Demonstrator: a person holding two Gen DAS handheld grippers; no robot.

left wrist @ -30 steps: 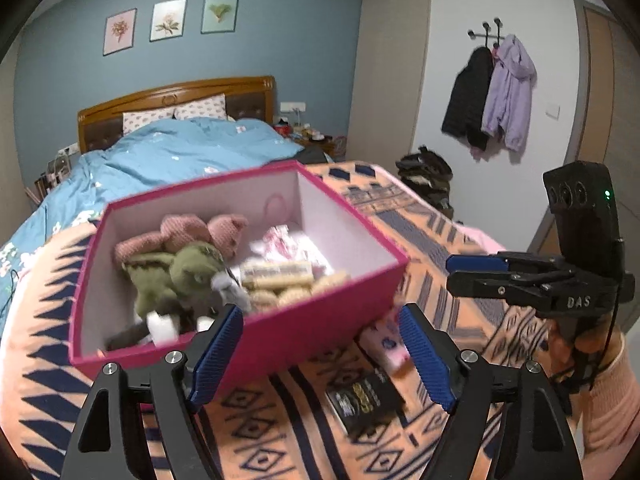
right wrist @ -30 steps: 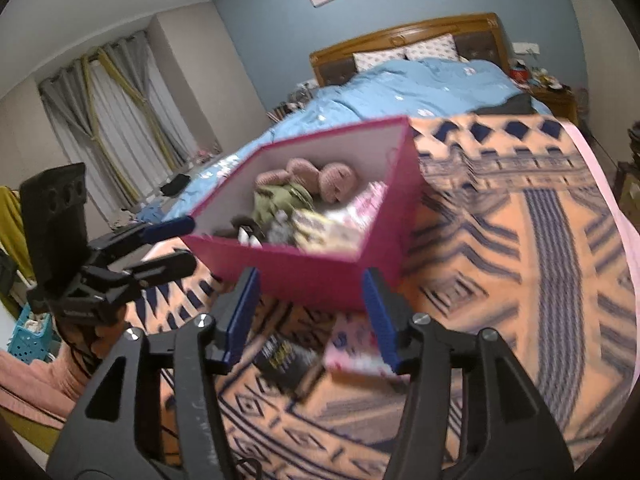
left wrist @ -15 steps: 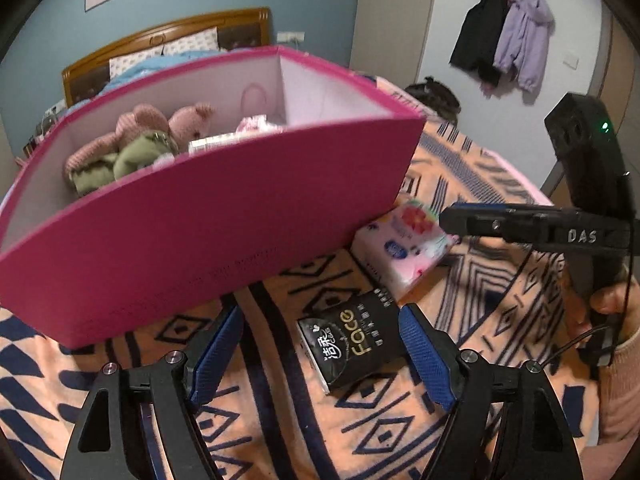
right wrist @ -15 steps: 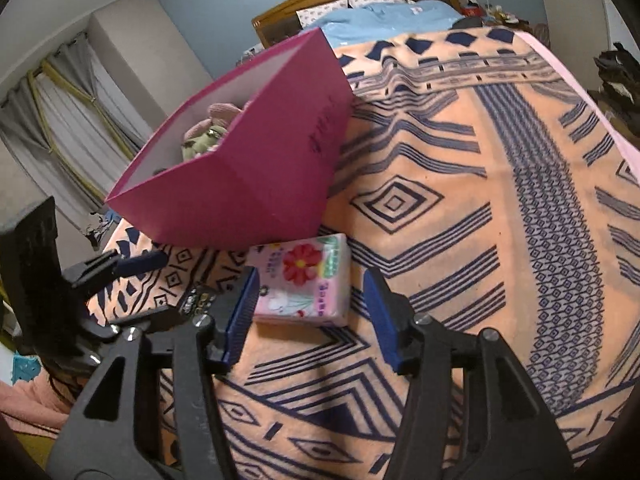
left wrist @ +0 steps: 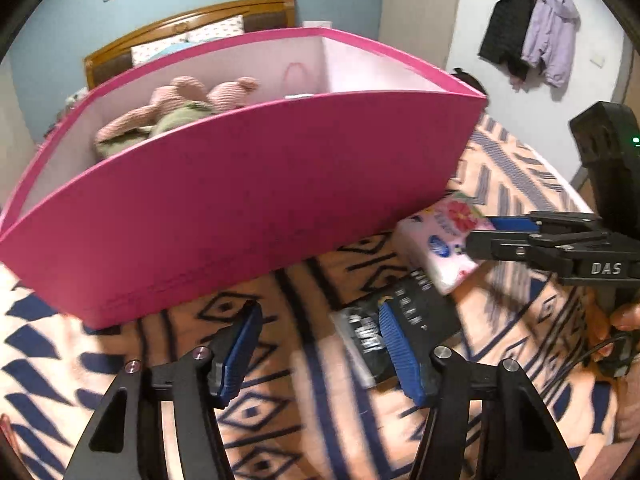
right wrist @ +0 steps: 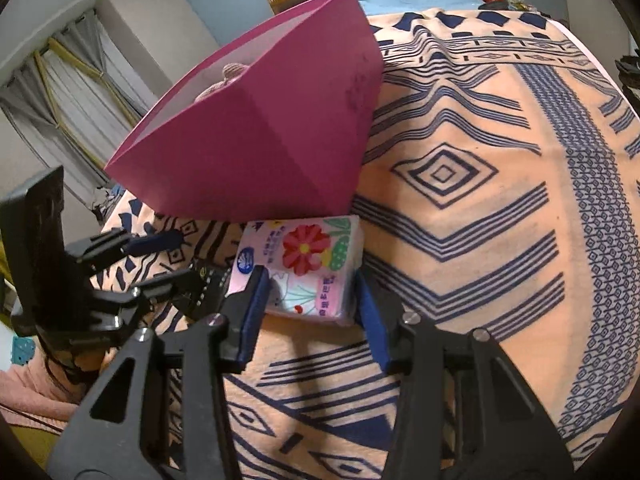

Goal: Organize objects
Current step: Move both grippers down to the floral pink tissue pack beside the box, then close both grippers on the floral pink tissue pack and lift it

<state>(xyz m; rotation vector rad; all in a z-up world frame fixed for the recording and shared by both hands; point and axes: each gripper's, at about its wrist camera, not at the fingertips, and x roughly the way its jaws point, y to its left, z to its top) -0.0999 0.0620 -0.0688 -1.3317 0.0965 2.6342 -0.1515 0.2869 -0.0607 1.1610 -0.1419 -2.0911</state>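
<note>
In the left wrist view the left claw (left wrist: 318, 344) is nearest, its blue pads spread wide and holding nothing. Its right finger overlaps the left part of a black packet (left wrist: 404, 320) lying flat on the orange and navy patterned blanket (left wrist: 280, 412); the packet is blurred, and whether the pad touches it I cannot tell. Only bare blanket shows between the fingers.

In the right wrist view the right claw (right wrist: 310, 312) is open about as wide as the pink floral tissue pack (right wrist: 304, 268). The near end of the pack sits between the two blue pads, one at each side of it. Contact is unclear, so a grip cannot be confirmed. The pack lies flat on the blanket, with the black packet (right wrist: 208, 288) just to its left.

Just beyond both packs stands the pink box (left wrist: 248, 184), its near wall close to the far edge of the tissue pack. Over its rim show a pink knitted toy (left wrist: 180, 96) and a green soft toy (left wrist: 180, 118).

Farther off are the wooden headboard (left wrist: 192, 32), and two coats (left wrist: 532, 52) hanging on the far right wall.
</note>
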